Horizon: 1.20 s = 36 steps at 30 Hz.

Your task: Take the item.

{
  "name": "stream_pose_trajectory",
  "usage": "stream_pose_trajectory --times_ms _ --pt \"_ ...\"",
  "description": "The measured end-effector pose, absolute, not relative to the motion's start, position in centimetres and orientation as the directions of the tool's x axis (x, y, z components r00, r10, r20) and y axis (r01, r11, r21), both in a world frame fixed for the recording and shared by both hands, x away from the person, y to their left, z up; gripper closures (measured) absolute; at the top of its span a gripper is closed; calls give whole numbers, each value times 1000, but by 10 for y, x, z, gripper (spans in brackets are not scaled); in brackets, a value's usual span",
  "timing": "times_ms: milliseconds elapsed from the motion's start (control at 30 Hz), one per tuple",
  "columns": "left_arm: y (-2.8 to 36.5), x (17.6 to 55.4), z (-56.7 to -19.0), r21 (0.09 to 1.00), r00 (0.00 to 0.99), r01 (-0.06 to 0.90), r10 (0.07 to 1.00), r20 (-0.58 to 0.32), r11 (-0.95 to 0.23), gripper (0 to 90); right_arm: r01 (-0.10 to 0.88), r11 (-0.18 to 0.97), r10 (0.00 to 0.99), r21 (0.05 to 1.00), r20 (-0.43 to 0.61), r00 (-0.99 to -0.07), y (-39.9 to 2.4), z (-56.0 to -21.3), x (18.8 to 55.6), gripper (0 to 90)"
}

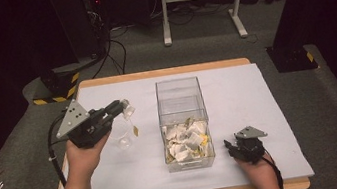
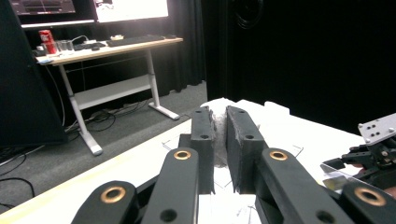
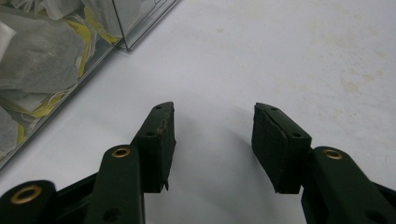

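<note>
Fingers of the left gripper (image 1: 120, 106) are pinched shut on a tea bag (image 1: 128, 111), held above a clear cup (image 1: 121, 134) left of the clear box (image 1: 180, 93). Right gripper (image 1: 228, 144) rests by the box's near right corner, its fingers (image 3: 159, 135) apart and empty over bare worktop (image 1: 237, 94).

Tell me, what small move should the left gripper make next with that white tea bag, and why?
Probably lower the left gripper, shut on the white tea bag, toward the clear glass cup just beneath; the bag's yellow tag already dangles at the cup.
</note>
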<state>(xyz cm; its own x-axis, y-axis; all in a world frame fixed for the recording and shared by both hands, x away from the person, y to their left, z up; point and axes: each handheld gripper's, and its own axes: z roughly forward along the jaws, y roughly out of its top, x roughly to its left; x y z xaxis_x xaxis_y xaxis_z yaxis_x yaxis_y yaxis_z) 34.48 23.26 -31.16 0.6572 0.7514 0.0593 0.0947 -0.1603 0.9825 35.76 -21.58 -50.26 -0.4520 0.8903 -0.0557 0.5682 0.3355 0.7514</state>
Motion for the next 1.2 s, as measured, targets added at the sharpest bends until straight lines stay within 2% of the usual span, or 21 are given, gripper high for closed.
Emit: stream_pose_trajectory --times_ms 667,1200 --pt "261 355 -310 983 609 113 792 48 -146 817 575 335 893 746 -55 -447 -216 -503 359 495" --pt "266 361 -314 981 575 126 817 51 -150 817 559 351 885 751 -71 -460 -214 -503 357 494"
